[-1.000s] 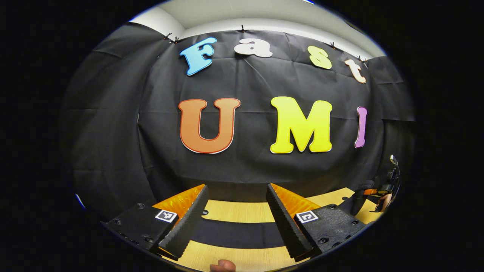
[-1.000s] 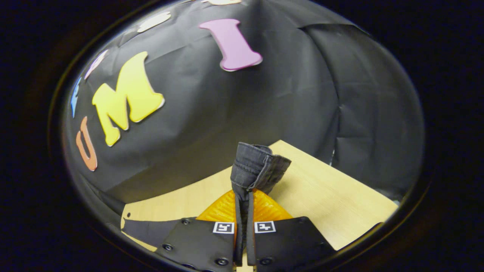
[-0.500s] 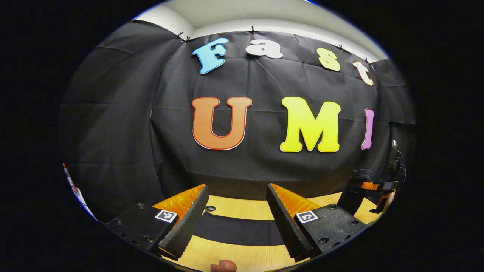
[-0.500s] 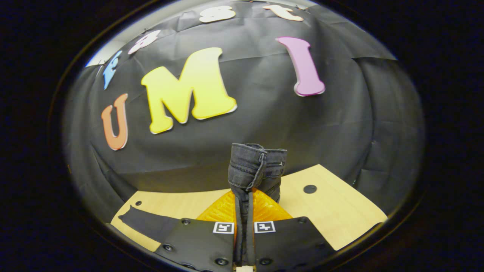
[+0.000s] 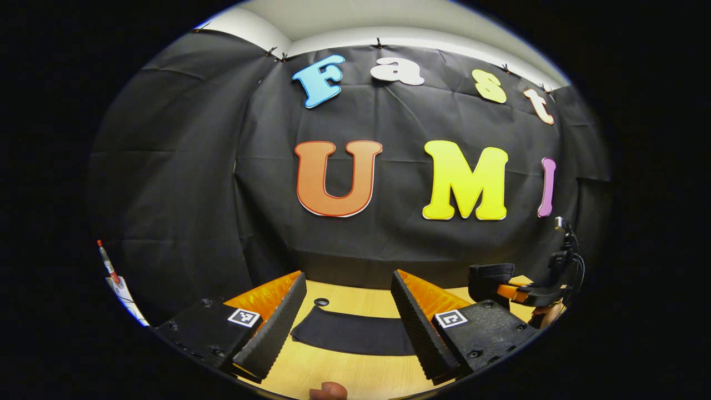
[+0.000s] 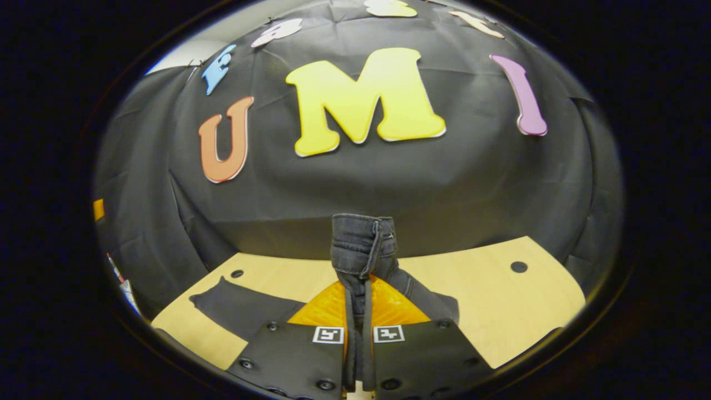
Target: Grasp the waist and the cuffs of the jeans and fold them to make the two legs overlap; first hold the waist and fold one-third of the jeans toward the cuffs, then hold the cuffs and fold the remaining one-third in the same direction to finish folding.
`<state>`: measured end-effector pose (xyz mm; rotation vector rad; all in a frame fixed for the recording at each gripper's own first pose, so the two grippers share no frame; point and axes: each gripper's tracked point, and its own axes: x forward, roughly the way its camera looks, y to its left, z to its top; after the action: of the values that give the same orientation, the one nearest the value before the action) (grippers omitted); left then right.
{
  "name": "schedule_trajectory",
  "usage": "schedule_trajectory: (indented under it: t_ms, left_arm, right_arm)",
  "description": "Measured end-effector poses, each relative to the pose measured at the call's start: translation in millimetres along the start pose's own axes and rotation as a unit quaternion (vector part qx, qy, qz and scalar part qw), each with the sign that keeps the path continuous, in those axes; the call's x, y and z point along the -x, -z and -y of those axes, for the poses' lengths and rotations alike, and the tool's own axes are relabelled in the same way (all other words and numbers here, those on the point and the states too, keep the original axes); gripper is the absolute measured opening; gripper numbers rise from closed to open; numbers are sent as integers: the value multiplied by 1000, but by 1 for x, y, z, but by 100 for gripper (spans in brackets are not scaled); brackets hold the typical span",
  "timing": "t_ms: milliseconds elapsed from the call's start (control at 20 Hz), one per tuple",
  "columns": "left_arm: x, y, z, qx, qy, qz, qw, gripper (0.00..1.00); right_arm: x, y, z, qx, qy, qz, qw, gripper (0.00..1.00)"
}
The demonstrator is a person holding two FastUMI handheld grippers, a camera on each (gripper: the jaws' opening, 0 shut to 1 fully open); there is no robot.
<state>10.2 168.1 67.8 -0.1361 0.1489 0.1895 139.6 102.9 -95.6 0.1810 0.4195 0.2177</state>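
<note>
The dark grey jeans lie partly on the wooden table (image 6: 489, 311). One flat part (image 5: 355, 333) stretches across the table beyond and between my left gripper's (image 5: 348, 284) open fingers, which touch nothing. In the right gripper view, my right gripper (image 6: 359, 286) is shut on a thick stitched band of the jeans (image 6: 361, 241), held upright above the table. More denim trails down to the right (image 6: 427, 297), and a flat piece (image 6: 239, 305) lies at the left. The left gripper view has the right gripper (image 5: 519, 291) at the far right, carrying that bunched denim (image 5: 489, 273).
The black cloth wall (image 5: 355, 233) rises right behind the table's far edge. Small round holes dot the tabletop (image 5: 321, 301) (image 6: 519, 266). A red-tipped pen (image 5: 105, 260) and paper show at the far left. A fingertip (image 5: 328, 391) is at the bottom edge.
The right gripper has swung round with the held denim and moved left, closer to the left gripper. The left gripper stays open, and the flat fabric's left end now shows ahead of it.
</note>
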Motion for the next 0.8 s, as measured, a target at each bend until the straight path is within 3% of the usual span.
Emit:
schedule_trajectory:
  t_ms: [50, 100, 150, 200, 300, 350, 400, 450, 800]
  left_arm:
    - [3, 0, -4, 0, -4, 0, 1000, 98]
    - [5, 0, -9, 0, -8, -1, 1000, 87]
    - [8, 0, -13, 0, -13, -2, 1000, 87]
    - [9, 0, -17, 1, -18, -2, 1000, 98]
    - [16, 3, -27, 3, -28, -6, 1000, 98]
    - [18, 4, -31, 3, -34, -7, 999, 87]
    - [19, 6, -35, 5, -38, -9, 999, 87]
    - [20, 8, -38, 7, -40, -12, 999, 98]
    - [16, 11, -43, 19, -40, -16, 999, 99]
  right_arm:
    - [-4, 8, -8, 3, -5, -6, 1000, 1]
    - [-8, 17, -15, 7, -9, -13, 1000, 5]
    - [-13, 26, -23, 12, -13, -20, 1000, 5]
    - [-16, 36, -31, 16, -17, -27, 999, 5]
    - [-24, 62, -49, 22, -26, -53, 998, 1]
    - [-26, 77, -56, 26, -31, -67, 997, 5]
    - [-29, 91, -62, 35, -34, -81, 996, 5]
    - [-33, 106, -66, 44, -35, -94, 994, 5]
    - [-51, 171, -80, 71, -39, -164, 983, 5]
